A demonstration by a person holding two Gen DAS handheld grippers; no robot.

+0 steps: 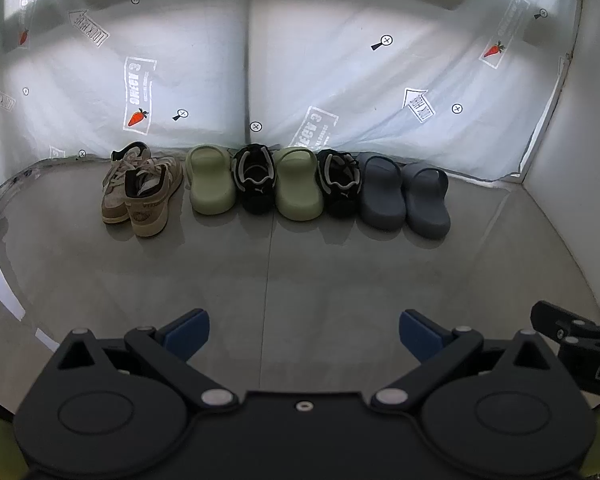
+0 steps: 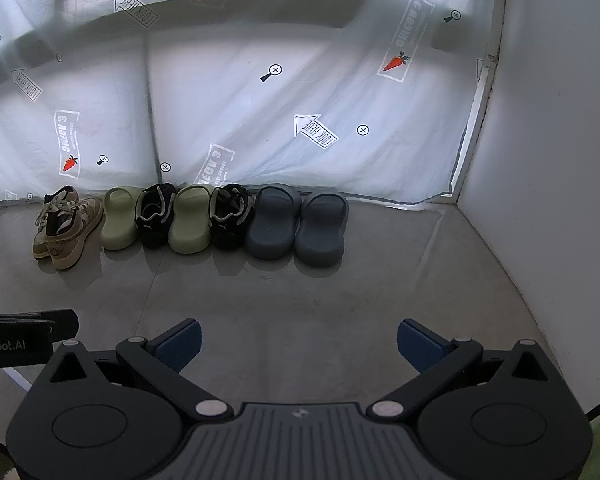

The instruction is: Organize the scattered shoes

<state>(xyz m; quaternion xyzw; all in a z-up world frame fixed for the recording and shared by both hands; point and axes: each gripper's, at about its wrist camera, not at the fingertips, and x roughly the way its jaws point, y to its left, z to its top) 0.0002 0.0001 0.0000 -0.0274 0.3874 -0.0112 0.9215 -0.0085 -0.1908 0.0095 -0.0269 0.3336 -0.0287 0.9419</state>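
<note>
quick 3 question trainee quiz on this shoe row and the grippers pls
1. True or false: the two green slides stand side by side.
2. Which pair lies at the right end of the row? A tan sneakers B grey slides C black sneakers
3. What do the left gripper and right gripper hold?

Key: 1 false, a black sneaker stands between them. 2 B. 3 nothing, both are open above the bare floor.
</note>
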